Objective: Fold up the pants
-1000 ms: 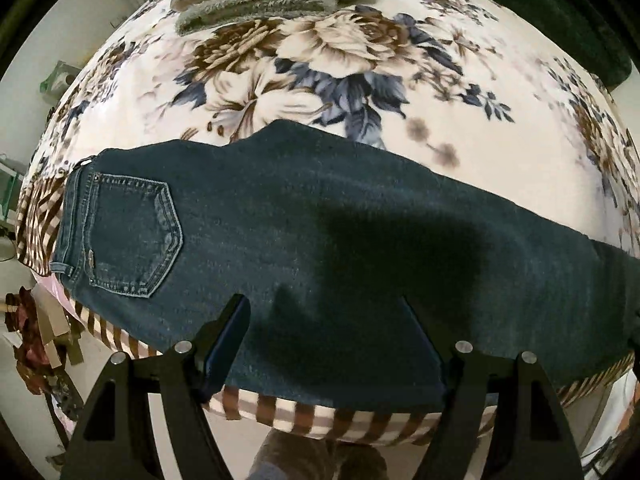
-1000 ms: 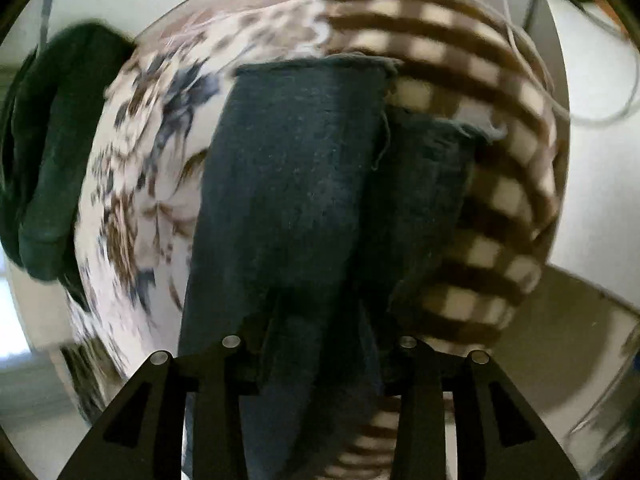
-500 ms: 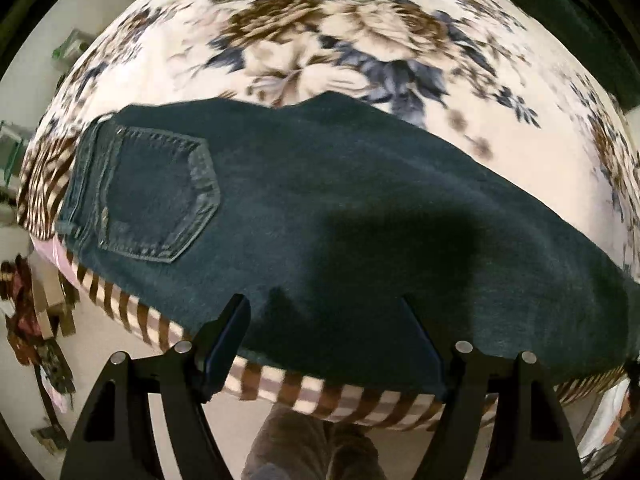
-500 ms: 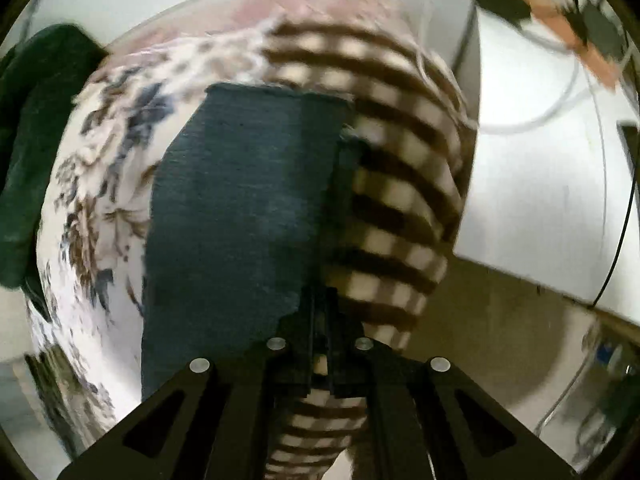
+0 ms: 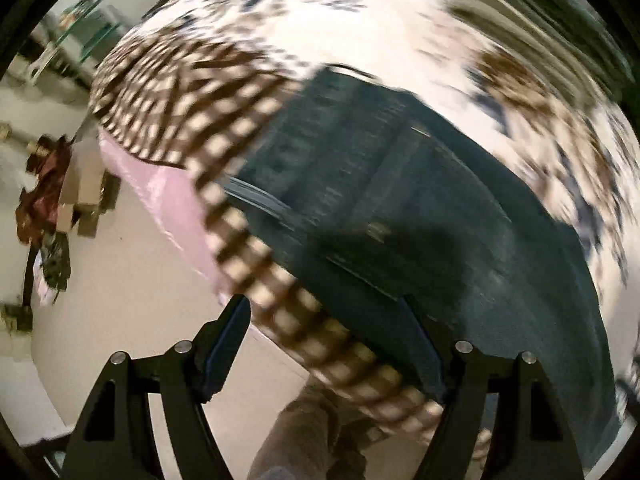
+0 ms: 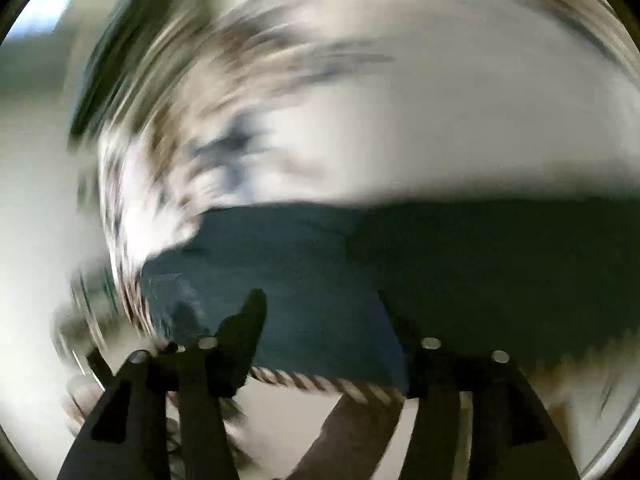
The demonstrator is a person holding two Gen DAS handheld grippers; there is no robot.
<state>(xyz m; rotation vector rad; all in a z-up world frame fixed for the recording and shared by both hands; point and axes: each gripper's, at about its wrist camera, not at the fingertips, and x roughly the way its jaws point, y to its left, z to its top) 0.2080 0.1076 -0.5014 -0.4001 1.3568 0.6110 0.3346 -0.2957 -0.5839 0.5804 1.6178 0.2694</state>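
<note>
Swinging left since half a second ago, the left wrist view now looks at the waistband end of the jeans (image 5: 400,208) rather than the mid-leg, smeared with motion blur; the left gripper (image 5: 326,332) hangs over the near edge of the bed, its fingers spread wide and holding nothing, with the checked bedspread border (image 5: 248,264) running between them. The jeans lie flat across the floral bedspread (image 5: 380,32). From the right wrist view, heavily blurred, the right gripper (image 6: 320,332), which was pinched shut at the hem half a second ago, now has its fingers wide apart with dark denim (image 6: 400,264) just ahead of them and nothing gripped. I judge both hands are repositioning for a new grasp, so no fold is under way.
</note>
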